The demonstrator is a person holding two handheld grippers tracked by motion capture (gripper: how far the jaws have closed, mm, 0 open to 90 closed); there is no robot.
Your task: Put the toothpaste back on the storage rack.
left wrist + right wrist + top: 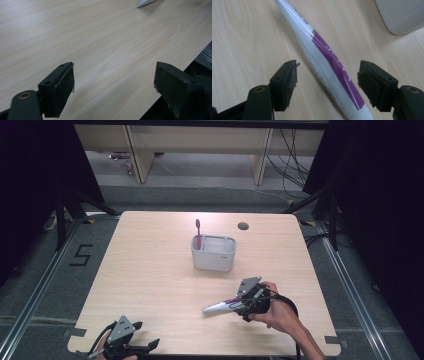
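A white and purple toothpaste tube lies flat on the wooden table, right of centre. My right gripper is open, its jaws on either side of the tube's wider end, not touching it. A white holder stands mid-table with a pink toothbrush upright in its left part. My left gripper rests open near the front left edge, nothing between its jaws. The tube's flat end shows far off in the left gripper view.
A round cable hole sits near the table's back edge. Dark floor surrounds the table, with a taped "5" at left. The table's front edge runs just beside my left gripper's right jaw.
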